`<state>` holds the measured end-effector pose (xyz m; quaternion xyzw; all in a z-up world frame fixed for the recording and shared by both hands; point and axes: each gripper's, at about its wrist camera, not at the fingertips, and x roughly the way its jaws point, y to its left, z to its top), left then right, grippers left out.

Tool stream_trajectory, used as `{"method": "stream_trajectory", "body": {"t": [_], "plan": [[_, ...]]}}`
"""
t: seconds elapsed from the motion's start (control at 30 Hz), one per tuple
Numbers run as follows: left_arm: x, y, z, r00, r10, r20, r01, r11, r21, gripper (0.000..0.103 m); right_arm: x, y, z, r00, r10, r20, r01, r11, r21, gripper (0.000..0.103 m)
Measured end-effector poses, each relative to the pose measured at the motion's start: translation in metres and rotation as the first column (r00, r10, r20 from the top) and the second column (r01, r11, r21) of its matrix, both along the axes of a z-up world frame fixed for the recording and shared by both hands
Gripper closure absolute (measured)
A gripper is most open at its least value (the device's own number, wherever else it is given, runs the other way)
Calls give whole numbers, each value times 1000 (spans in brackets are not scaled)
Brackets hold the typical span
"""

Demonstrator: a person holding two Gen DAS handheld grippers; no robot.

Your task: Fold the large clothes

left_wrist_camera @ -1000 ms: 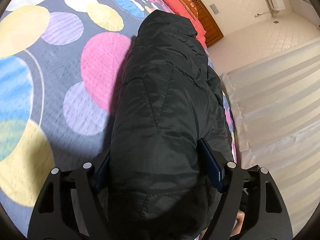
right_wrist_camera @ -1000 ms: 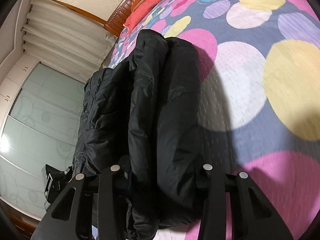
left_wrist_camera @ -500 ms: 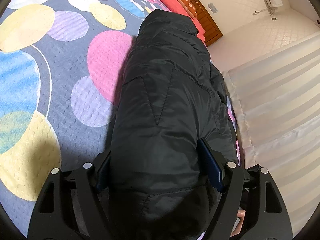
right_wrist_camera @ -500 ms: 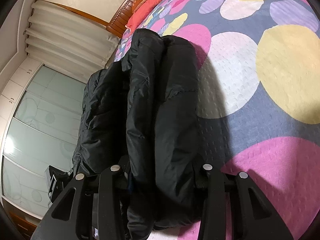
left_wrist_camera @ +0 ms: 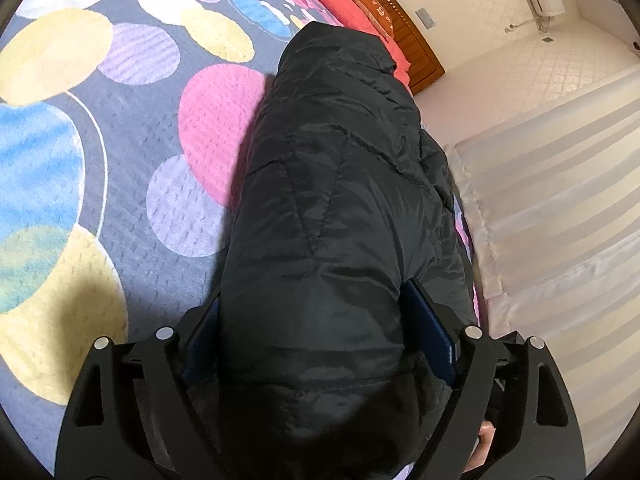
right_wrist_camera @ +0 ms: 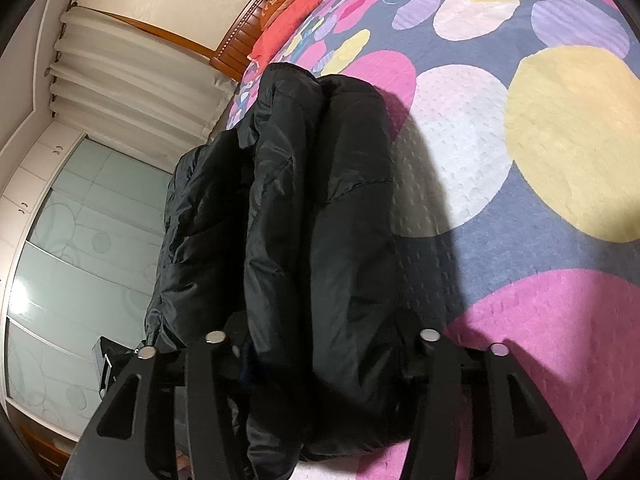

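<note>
A black padded jacket [left_wrist_camera: 332, 208] is folded into a long thick bundle and held above the bed; it also shows in the right wrist view [right_wrist_camera: 316, 220]. My left gripper [left_wrist_camera: 316, 320] is shut on one end of the bundle, whose bulk fills the space between the blue pads [left_wrist_camera: 430, 328]. My right gripper [right_wrist_camera: 320, 344] is shut on the other end, and the folded layers hide its fingertips. The jacket casts a shadow on the bedspread.
The bed has a grey bedspread with big coloured dots [left_wrist_camera: 100, 140], also in the right wrist view [right_wrist_camera: 540, 160]. Red pillows [left_wrist_camera: 352, 8] and a wooden headboard [left_wrist_camera: 408, 28] lie at the far end. White curtains [left_wrist_camera: 560, 208] and a glass-door wardrobe [right_wrist_camera: 80, 260] stand beside the bed.
Both grippers have carried the jacket bundle a little over the bed; the bedspread pattern has shifted in both views. The grips have not changed.
</note>
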<state>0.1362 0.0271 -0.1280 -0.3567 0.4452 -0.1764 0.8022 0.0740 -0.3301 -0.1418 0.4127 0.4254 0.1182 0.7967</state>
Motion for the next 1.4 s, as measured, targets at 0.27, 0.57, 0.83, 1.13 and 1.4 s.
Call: {"method": "stream_trajectory", "body": {"t": [0.27,0.57,0.83,1.13,1.4], "plan": [[-3,11,9,1000,-1,16,1,1000,6,18,-7,-14,5,1000,-23,-6,23,1000,14,39],[1,14,17,999,17,34,-17,1000,10,18,-7,-21,21,1000,-23,11,24,999,-29,38],[-3,10,20,999,26,22,-26,999,37,18,-16,-31,29,998,-57,30,57,998,-7,38],[-17,-2,32,998,52,30,-57,985,162,18,-27,-14,45,998,-41,40,44,996,-80,38],[-42,-14,59,991,62,120,-99,940,327,13,-40,14,75,997,-26,66,45,950,-309,38]]}}
